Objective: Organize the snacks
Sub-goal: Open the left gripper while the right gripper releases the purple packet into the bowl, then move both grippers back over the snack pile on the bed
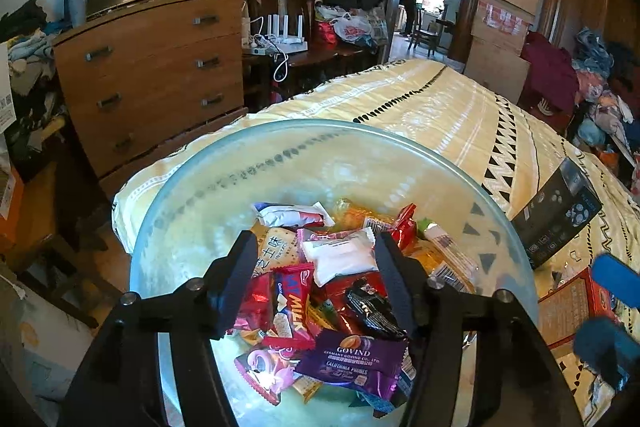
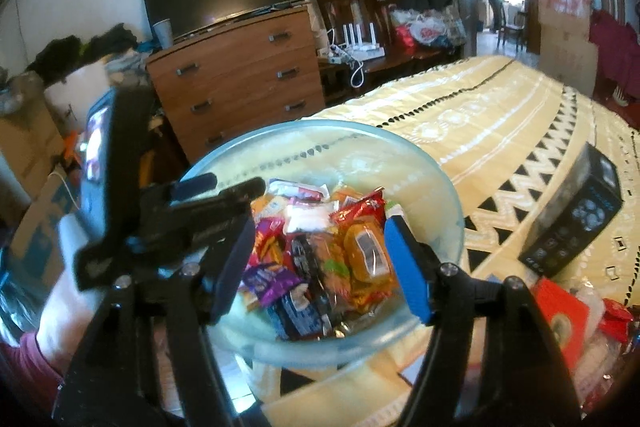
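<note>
A clear glass bowl (image 1: 320, 125) sits at the near corner of the bed and holds several wrapped snacks. Among them are a white packet (image 1: 340, 259), a purple prune packet (image 1: 352, 359) and a red milk-biscuit packet (image 1: 296, 303). My left gripper (image 1: 316, 243) hangs open over the pile, with no packet pressed between its black fingers. My right gripper (image 2: 320, 227) also stands open above the bowl (image 2: 320, 123), blue pads apart, orange packets (image 2: 366, 255) below them. The left gripper (image 2: 234, 185) shows at the bowl's left rim in the right wrist view.
A black box (image 1: 556, 219) leans on the yellow patterned bedspread (image 1: 440, 107) right of the bowl, and a red box (image 2: 560, 315) with loose wrappers lies nearer. A wooden dresser (image 1: 152, 67) with a TV stands beyond the bed's left edge. A sleeve and arm (image 2: 40, 347) show at lower left.
</note>
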{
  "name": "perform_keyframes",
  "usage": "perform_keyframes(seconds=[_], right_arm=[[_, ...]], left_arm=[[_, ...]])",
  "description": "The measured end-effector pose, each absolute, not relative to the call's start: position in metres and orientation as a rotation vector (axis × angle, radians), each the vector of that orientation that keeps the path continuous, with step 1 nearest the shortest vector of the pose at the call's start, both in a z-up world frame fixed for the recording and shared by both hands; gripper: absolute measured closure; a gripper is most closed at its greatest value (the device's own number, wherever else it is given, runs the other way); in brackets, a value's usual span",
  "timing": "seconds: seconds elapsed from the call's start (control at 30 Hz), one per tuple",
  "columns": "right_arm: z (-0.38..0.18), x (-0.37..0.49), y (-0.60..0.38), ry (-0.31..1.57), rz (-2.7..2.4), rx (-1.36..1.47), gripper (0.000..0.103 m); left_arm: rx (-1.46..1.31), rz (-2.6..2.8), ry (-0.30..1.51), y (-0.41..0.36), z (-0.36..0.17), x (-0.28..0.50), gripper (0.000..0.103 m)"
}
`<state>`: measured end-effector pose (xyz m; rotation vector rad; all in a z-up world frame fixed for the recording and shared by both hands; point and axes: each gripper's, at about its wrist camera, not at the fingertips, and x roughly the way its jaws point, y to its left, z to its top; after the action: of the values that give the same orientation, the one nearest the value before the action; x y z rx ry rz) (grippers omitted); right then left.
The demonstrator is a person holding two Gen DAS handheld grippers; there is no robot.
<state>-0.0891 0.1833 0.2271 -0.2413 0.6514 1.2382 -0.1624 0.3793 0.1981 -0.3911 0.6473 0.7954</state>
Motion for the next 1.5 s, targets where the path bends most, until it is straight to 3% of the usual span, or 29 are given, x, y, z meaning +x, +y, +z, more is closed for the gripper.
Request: perform_keyframes(seconds=[0.53, 0.73, 0.8, 0.87, 0.9, 1.13, 1.5], right_arm=[[0.217, -0.09, 0.083, 0.675, 1.141, -0.19, 0.031], [0.18, -0.077, 0.019, 0.746, 1.041, -0.182, 0.032], [0.159, -0.063, -0.009, 0.807, 0.978, -0.149, 0.042], [0.137, -0.041, -0.037, 0.886, 0.919, -0.108, 0.07], [0.131, -0.031, -0.046, 0.909, 0.896, -0.096, 0.073], [0.105, 0.073, -0.069, 0.987, 0.774, -0.055, 0.071], [0.061, 0.244, 0.039, 1.068, 0.813, -0.143, 0.058]], left_arm=[[-0.306, 0.724, 0.608, 0.326, 0.23, -0.155, 0.041], [-0.227, 0.48, 0.5, 0.262, 0.251, -0.151, 0.041], [-0.204, 0.346, 0.492, 0.233, 0.253, -0.145, 0.041], [-0.202, 0.237, 0.486, 0.209, 0.252, -0.139, 0.041], [-0.204, 0.177, 0.492, 0.194, 0.249, -0.134, 0.041], [-0.26, 0.097, 0.568, 0.169, 0.229, -0.104, 0.041], [-0.245, 0.16, 0.577, 0.19, 0.226, -0.084, 0.041]])
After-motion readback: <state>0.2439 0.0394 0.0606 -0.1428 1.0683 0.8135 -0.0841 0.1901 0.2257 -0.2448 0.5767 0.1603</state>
